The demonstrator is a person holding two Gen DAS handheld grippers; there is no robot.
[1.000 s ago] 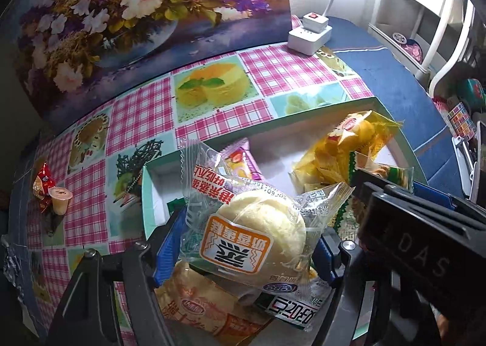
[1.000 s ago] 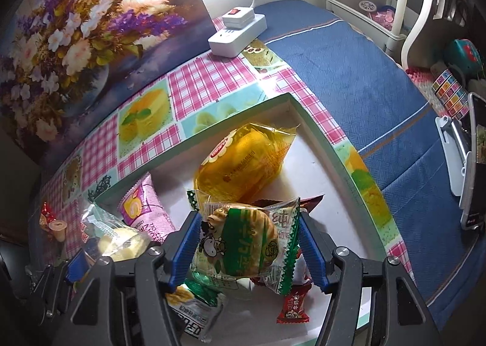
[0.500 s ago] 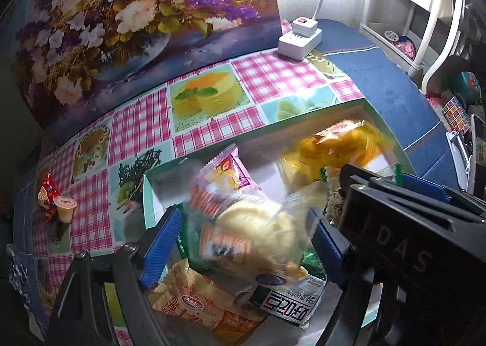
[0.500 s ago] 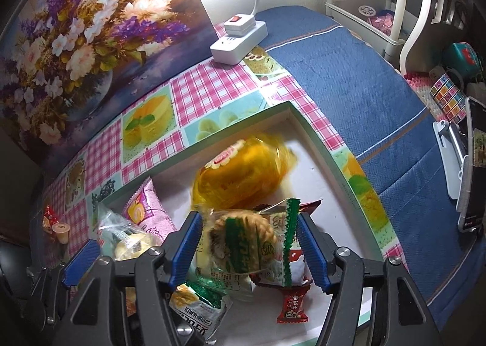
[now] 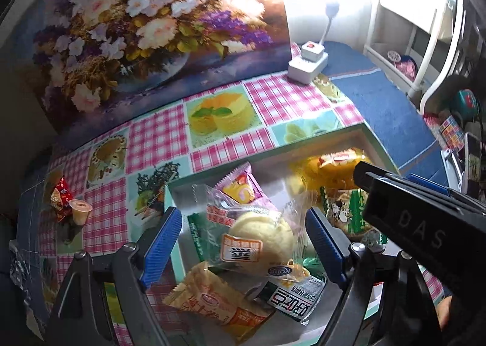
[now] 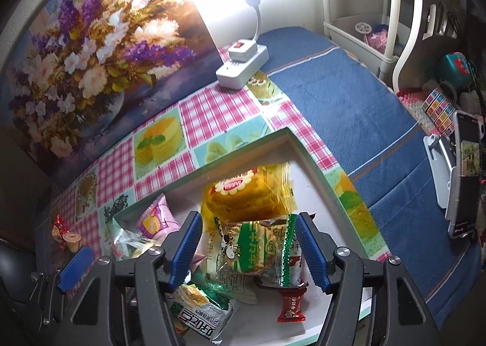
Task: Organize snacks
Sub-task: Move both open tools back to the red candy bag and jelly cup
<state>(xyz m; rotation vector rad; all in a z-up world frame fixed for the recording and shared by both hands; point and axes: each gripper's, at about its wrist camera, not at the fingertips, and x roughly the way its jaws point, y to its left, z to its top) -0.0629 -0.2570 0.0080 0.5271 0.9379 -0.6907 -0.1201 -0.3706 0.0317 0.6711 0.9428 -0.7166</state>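
**A:** Where do the snacks stand?

**B:** Most lie heaped in the white box on the checked tablecloth. A jelly cup and a red sachet sit well apart from it, out on the cloth.

**A:** And the tools?

**B:** The left gripper is spread, with the bun packet lying between its pads and a gap on either side. The right gripper is spread too, around the green cow packet. Its left pad is clear of the wrapper. The right pad is just beside the crimped edge, and I cannot tell whether it touches.

**A:** How would that bun handle?

**B:** I'd guess it is light and soft. The film is glossy, so probably slippery, and it would crumple before it resisted. I'd take it across the bun's middle with a gentle squeeze, since a hard one would likely flatten it.

**A:** The green one?

**B:** It looks like biscuits, so stiffer but brittle. I'd hold it by the flat faces, not the loose seam, and keep clear of the yellow cake packet behind it
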